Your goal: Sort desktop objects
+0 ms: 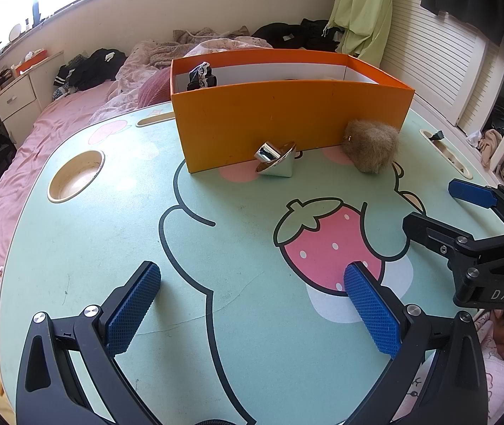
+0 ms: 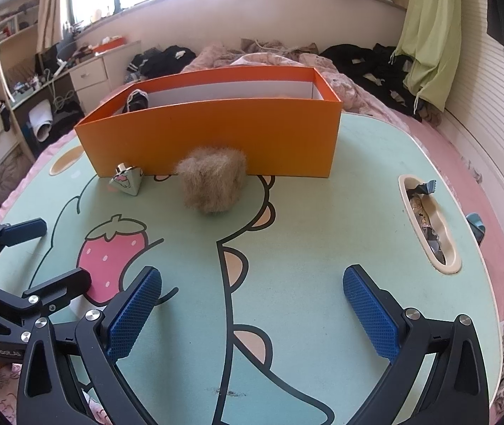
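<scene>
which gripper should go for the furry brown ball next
Probably right. In its view the furry brown ball lies nearly straight ahead of the open right gripper; for the open left gripper it sits off to the right.

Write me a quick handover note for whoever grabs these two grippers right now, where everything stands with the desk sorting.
Left gripper: open, empty, low over the table.
Right gripper: open, empty, beside the left one.
Orange box: at the far side of the table; a dark item with white trim already sits at its left end.
Still out: shiny silver cone-shaped object and furry tan ball, both on the table against the box's front wall.
Left to do: put both into the box.
</scene>
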Tool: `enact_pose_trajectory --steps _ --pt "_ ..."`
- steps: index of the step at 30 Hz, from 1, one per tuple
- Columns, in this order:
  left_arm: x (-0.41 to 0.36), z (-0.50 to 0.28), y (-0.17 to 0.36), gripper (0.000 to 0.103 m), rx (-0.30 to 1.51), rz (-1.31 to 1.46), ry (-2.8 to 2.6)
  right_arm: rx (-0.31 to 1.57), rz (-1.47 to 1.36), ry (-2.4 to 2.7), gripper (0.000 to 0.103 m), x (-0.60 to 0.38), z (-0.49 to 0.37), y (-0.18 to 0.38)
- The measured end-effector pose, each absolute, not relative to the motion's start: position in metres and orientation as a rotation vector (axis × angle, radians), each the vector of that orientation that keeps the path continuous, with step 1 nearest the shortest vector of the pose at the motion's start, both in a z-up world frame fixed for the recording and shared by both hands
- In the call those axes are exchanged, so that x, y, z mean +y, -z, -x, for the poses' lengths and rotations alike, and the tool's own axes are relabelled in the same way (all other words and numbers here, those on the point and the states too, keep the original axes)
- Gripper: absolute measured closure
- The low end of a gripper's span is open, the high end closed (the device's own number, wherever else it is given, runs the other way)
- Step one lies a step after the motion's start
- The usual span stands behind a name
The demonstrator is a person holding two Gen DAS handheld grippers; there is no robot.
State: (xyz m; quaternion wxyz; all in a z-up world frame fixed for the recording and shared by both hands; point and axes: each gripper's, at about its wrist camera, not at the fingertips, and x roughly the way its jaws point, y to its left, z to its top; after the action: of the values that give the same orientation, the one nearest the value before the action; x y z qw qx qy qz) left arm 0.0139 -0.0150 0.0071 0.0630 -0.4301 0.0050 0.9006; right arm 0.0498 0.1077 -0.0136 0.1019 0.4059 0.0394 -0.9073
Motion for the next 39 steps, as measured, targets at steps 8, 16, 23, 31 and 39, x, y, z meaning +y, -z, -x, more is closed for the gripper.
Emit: enact_pose_trajectory --steps 8,16,23,31,39 --pt "-0.015 -0.014 -0.007 0.000 0.015 1.299 -2.721 0.117 -1.198 2.680 0.001 0.109 -0.050 0.014" --pt "-0.015 -0.014 -0.007 0.000 0.015 1.299 -2.721 0.116 -1.198 2.680 0.001 0.108 -0.050 0.013" --pt "-0.015 -0.014 -0.007 0.000 0.015 1.299 -2.721 0.115 -1.197 2.680 0.001 0.110 -0.050 0.014" --pt "-0.016 -0.015 -0.008 0.000 0.015 1.299 -2.721 0.113 -1.197 2.680 0.001 0.110 -0.051 0.014" --pt "-0.015 -0.014 -0.007 0.000 0.010 1.300 -2.719 0.014 -1.216 2.654 0.001 0.115 -0.041 0.003"
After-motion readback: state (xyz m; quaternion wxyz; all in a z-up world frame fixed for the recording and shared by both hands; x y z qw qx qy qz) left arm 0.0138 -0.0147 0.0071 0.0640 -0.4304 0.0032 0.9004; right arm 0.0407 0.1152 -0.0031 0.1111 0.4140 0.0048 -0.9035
